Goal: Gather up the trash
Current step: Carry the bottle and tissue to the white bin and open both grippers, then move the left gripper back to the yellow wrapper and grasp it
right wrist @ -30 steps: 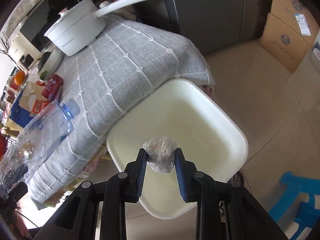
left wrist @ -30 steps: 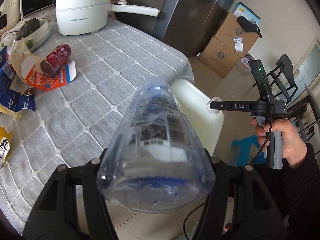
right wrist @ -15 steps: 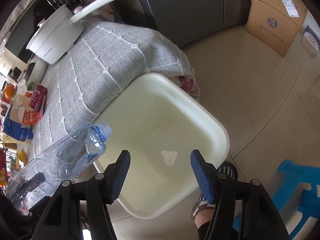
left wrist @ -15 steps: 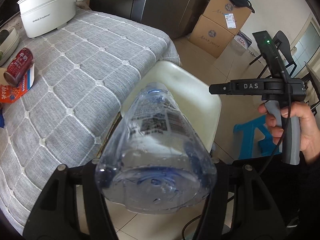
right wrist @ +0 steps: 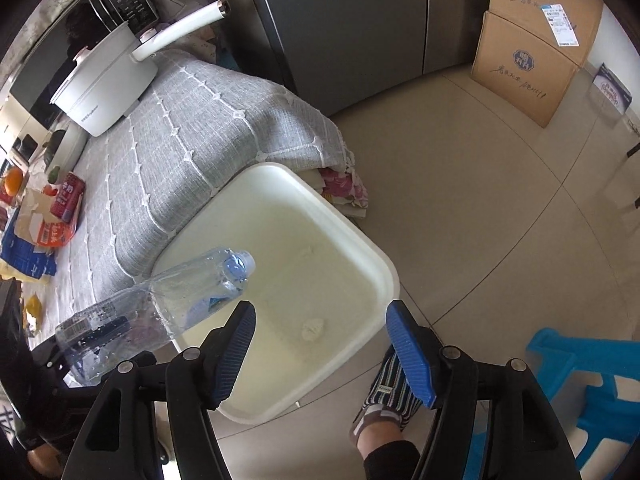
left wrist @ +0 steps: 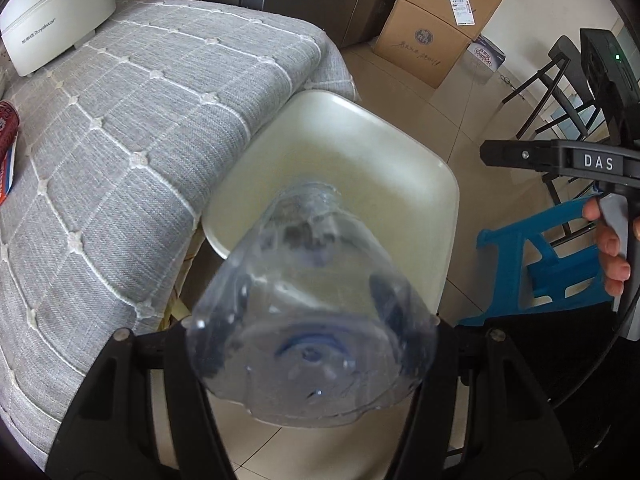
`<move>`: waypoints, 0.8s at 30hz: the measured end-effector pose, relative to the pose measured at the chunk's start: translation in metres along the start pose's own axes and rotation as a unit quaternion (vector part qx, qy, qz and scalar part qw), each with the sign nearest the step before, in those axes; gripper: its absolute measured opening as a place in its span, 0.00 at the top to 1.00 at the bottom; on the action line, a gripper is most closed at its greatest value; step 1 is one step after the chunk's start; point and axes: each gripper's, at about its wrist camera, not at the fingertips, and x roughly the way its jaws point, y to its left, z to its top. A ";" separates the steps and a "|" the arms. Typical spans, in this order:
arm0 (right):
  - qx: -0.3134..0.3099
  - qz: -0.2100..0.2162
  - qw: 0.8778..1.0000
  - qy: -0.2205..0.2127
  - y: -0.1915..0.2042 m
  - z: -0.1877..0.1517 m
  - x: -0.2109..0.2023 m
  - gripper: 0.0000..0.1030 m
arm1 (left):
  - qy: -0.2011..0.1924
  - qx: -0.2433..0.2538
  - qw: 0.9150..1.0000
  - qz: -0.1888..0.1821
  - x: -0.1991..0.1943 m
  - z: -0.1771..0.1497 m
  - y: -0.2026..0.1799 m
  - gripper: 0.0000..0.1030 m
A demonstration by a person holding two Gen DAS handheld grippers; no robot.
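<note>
Looking along our left gripper [left wrist: 312, 344], we see mostly the base of the clear plastic bottle [left wrist: 312, 320] clamped between its jaws, neck aimed down at the cream bin [left wrist: 440, 208] beside the table's [left wrist: 132, 152] corner. Only the right view shows the bottle from the side, blue cap [right wrist: 236, 266] over the bin's near rim, and two crumpled paper wads [right wrist: 314, 326] lying on the bin floor. Our right gripper [right wrist: 322, 354] has just been opening; its blue pads stand apart with nothing between them, above the bin.

Beyond the bin on the table sit a white pot [right wrist: 108, 88], a red can [right wrist: 68, 196] and torn wrappers [right wrist: 44, 228]. Cardboard boxes [left wrist: 436, 36] and a blue stool [left wrist: 556, 264] stand on the floor past the bin.

From the left, the bottle hides the bin's inside, and our right hand [left wrist: 612, 256] is cut off at the frame edge.
</note>
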 end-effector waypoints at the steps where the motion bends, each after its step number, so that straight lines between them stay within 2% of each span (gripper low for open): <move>1: 0.000 0.000 1.000 -0.002 0.001 0.001 -0.002 0.32 | -0.001 0.000 1.000 0.002 -0.002 0.000 0.001 0.38; 4: 0.001 0.003 1.000 -0.014 0.002 0.002 -0.009 0.29 | -0.011 -0.002 1.000 0.011 -0.017 -0.003 0.007 0.22; 5: 0.000 0.003 1.000 -0.018 0.003 0.002 -0.012 0.28 | -0.017 -0.003 1.000 0.015 -0.023 -0.004 0.010 0.21; 16: -0.025 0.010 0.998 -0.051 0.035 0.004 -0.033 0.24 | -0.063 -0.051 0.994 0.068 -0.084 -0.029 0.056 0.11; 18: -0.031 0.013 0.998 -0.054 0.045 0.003 -0.035 0.24 | -0.072 -0.060 0.992 0.080 -0.094 -0.036 0.065 0.08; 19: -0.035 0.015 0.998 -0.055 0.050 0.003 -0.035 0.23 | -0.072 -0.066 0.991 0.092 -0.098 -0.039 0.070 0.01; 24: -0.059 0.020 0.996 -0.056 0.081 0.000 -0.034 0.22 | -0.088 -0.093 0.984 0.121 -0.116 -0.055 0.094 0.01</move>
